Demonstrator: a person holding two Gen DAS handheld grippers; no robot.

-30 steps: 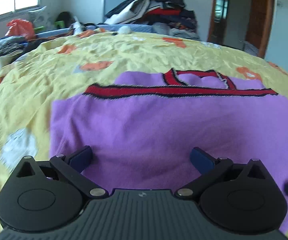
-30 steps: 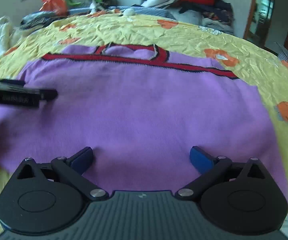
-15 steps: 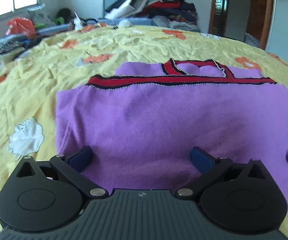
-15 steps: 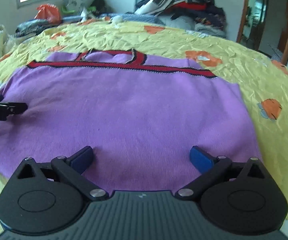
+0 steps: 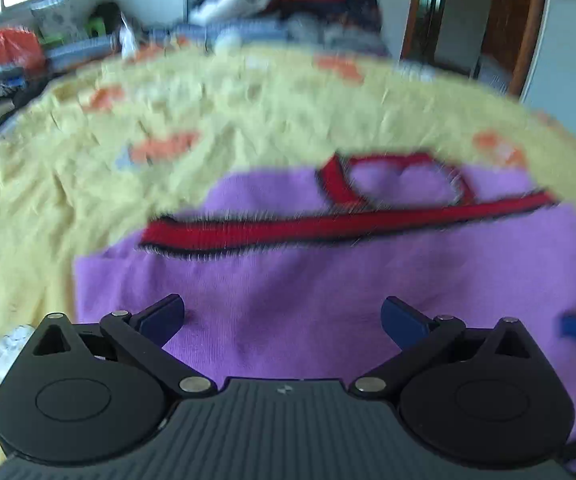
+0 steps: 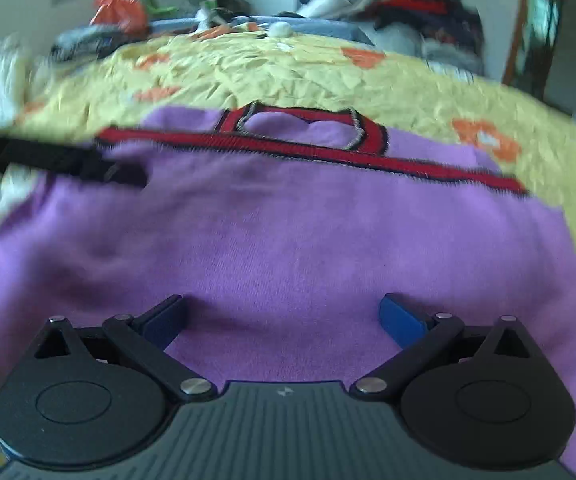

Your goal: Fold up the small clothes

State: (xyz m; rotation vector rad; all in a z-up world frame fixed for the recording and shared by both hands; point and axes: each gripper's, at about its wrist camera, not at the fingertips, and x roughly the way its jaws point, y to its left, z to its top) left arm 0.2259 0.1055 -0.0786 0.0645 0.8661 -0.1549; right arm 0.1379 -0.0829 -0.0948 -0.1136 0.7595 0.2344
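A purple garment (image 6: 308,240) with red and black trim (image 6: 320,150) is spread flat on a yellow bedspread (image 6: 288,76), its trimmed neck edge turned to the far side, so that the near hem is presented to both tools. The left gripper (image 5: 283,318) is held over the near left part of the cloth with its jaws wide apart and nothing between them. The right gripper (image 6: 283,316) is held likewise over the near right part, jaws apart and empty. The two are thus set side by side along the near edge, probably so that the hem can be taken at two places and carried toward the neck in one even fold. Both views are blurred, so contact with the cloth cannot be judged.
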